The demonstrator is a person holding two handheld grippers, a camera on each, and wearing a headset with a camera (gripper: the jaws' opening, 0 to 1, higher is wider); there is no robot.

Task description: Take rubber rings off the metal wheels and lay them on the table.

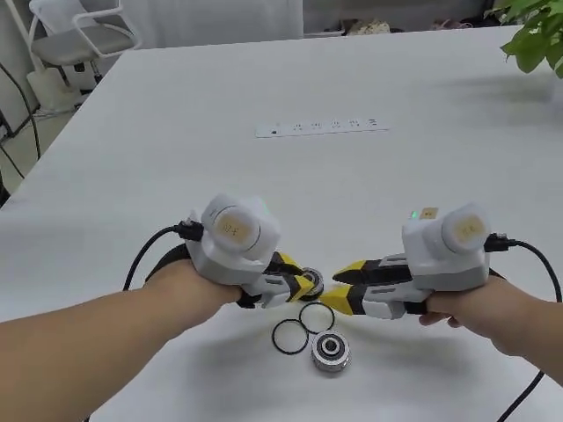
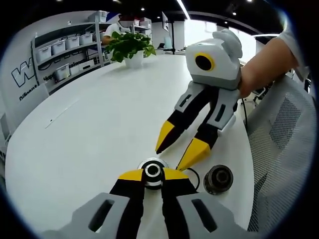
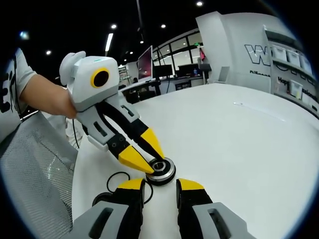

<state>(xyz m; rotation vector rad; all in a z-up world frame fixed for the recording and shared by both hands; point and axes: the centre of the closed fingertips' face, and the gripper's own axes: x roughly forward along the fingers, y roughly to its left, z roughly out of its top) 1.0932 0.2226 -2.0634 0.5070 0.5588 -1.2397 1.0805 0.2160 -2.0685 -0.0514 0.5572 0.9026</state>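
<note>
**Hook the rubber, keep the wheel steady**

The left gripper [image 3: 150,158] is clamped on a wheel [image 3: 162,172] low by the table [image 1: 352,193], near two loose rings [image 1: 290,337] and a bare wheel [image 1: 330,349]. The right gripper [image 2: 178,150] stands open, its tips just short of the held wheel's dark rim. It is best to catch the rubber at its edge with one tip, then roll it off sideways without twisting the wheel.

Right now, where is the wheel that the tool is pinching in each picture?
Head view: the wheel is low centre, in the left tool's tips.
Left gripper view: bottom centre, between that view's own yellow tips.
Right gripper view: centre, just above that view's own tips.
Shared landmark: the left tool's yellow tips pinching it.
</note>
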